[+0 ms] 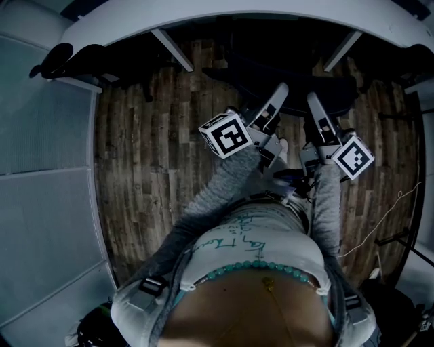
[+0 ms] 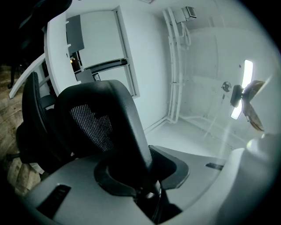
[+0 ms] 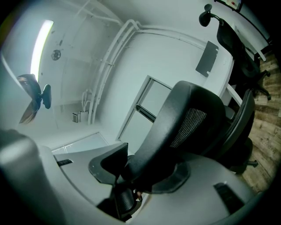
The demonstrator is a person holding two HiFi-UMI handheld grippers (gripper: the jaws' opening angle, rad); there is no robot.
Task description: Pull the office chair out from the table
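My left tool and right tool each clamped the stiff backrest rim of the office chair; heavy, likely free-rolling.

Black mesh-backed office chair, white table, brown wood-plank floor

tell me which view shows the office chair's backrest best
The left gripper view: the office chair backrest fills the centre, its mesh panel plain to see. The right gripper view shows it too, more edge-on. The head view gives only a dark shape under the table.
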